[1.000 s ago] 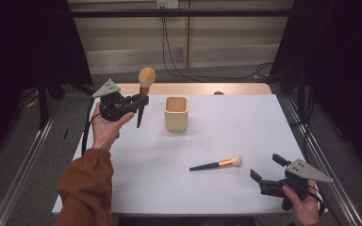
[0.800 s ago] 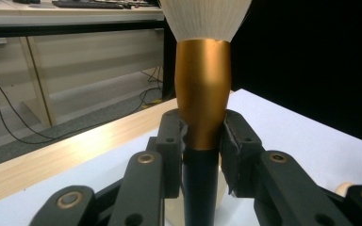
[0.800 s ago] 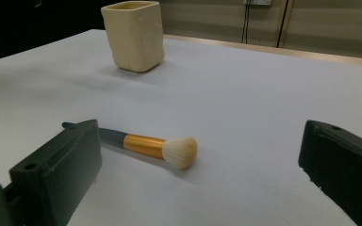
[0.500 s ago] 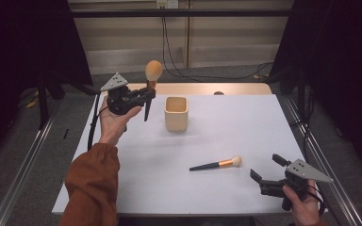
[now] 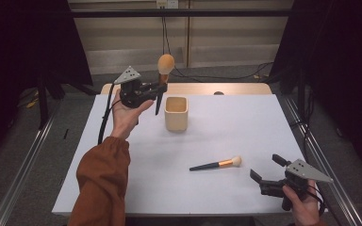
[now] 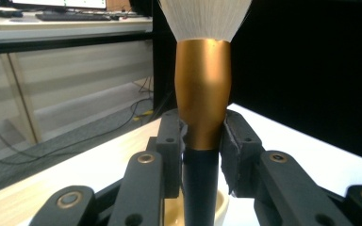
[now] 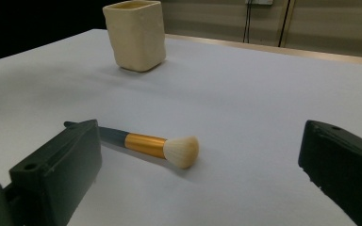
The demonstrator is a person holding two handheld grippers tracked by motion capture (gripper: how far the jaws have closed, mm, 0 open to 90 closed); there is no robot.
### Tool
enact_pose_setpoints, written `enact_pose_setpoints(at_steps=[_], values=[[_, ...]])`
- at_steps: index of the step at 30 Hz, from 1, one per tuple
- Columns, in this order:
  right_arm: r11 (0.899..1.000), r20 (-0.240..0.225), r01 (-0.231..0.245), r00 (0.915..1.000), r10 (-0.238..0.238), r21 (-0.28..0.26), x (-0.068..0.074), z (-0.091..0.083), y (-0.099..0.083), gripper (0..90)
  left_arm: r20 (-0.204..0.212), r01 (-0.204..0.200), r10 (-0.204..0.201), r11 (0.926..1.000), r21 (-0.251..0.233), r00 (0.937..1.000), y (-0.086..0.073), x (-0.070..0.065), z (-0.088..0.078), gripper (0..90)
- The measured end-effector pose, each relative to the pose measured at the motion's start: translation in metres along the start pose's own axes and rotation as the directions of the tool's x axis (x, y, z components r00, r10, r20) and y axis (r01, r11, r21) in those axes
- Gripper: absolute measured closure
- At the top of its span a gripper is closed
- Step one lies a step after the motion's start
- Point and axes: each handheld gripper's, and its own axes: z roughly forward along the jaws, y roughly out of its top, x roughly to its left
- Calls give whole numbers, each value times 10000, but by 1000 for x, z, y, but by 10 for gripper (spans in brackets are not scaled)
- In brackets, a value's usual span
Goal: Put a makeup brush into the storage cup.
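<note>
Altogether two brushes: held brush (image 5: pixel 162 80), flat brush (image 5: pixel 217 164); one cup (image 5: pixel 176 113).

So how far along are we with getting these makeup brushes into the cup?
Nothing looks done: no brush stands in the cup. In hand: the left claw grips one brush upright beside the cup. Left: dropping it in, then the second brush lying before the open right claw.

Only the cup (image 5: pixel 176 113) far-centre and a brush (image 5: pixel 217 164) near-right blocked the otherwise open worktop (image 5: pixel 245 122).

Cream cup (image 5: pixel 176 113), white table (image 5: pixel 245 122), gold-banded black brush (image 5: pixel 217 164).
</note>
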Motion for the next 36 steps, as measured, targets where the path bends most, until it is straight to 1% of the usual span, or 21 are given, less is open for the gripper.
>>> enact_pose_setpoints(at_steps=[5, 9, 11, 18, 20, 22, 24, 25, 26, 28, 30, 32, 33, 34, 36], values=[[10000, 18, -6, 10000, 6, 11, -1, 0, 0, 0, 111, -144, 145, 9998, -120, 9998, 5, -3, 11, 713], [10000, 15, 18, 10000, -18, 15, -1, -1, 0, 0, 142, -60, 62, 9999, -141, 9999, 7, -4, 19, 713], [10000, 3, 12, 10000, -12, 17, -1, -1, -1, 0, 81, -82, 84, 9999, -137, 9999, 7, -5, 22, 713], [10000, 4, 20, 10000, -20, 13, -1, -1, -1, 0, 122, -72, 73, 10000, -68, 9999, 0, -5, 36, 713], [10000, -8, -4, 10000, 4, 25, -1, -1, -1, 0, 93, -143, 143, 9999, -81, 9999, -1, -5, 39, 713], [10000, -1, -6, 10000, 6, 25, -1, -1, -1, 0, 147, -90, 92, 9999, -147, 9998, -1, -4, 41, 713], [10000, 39, -1, 10000, 1, 28, -1, -1, -1, 0, 78, -49, 51, 9998, -217, 10000, -2, -3, 43, 713], [10000, 43, 5, 10000, -6, 29, -1, -1, -1, 0, 142, -60, 63, 9997, -229, 9999, -2, -3, 44, 713], [10000, 39, 1, 10000, -1, 30, -1, -1, -1, 0, 94, -102, 105, 9997, -230, 9999, -3, -4, 46, 713], [10000, 47, 3, 10000, -3, 23, -1, -1, -1, 0, 146, -166, 169, 9997, -174, 9998, -4, -4, 48, 713], [10000, 45, 3, 10000, -4, 26, -1, -1, -1, 0, 31, -171, 172, 9997, -178, 9998, -7, -3, 50, 713], [10000, 28, -7, 10000, 7, 33, -1, -1, -1, 0, 58, -140, 141, 9998, -163, 9999, -10, 0, 52, 712], [10000, 33, 5, 10000, -5, 27, -1, -1, -1, 0, -55, -271, 271, 9996, -69, 9996, -12, 2, 53, 712], [10000, 39, -6, 10000, 6, 3, -1, -1, -1, 0, -172, -320, 320, 9995, -4, 9993, -14, 3, 55, 712], [10000, 28, -5, 10000, 5, 21, -1, -1, -1, 0, -89, -130, 129, 9999, -70, 9999, -18, 6, 56, 712]])
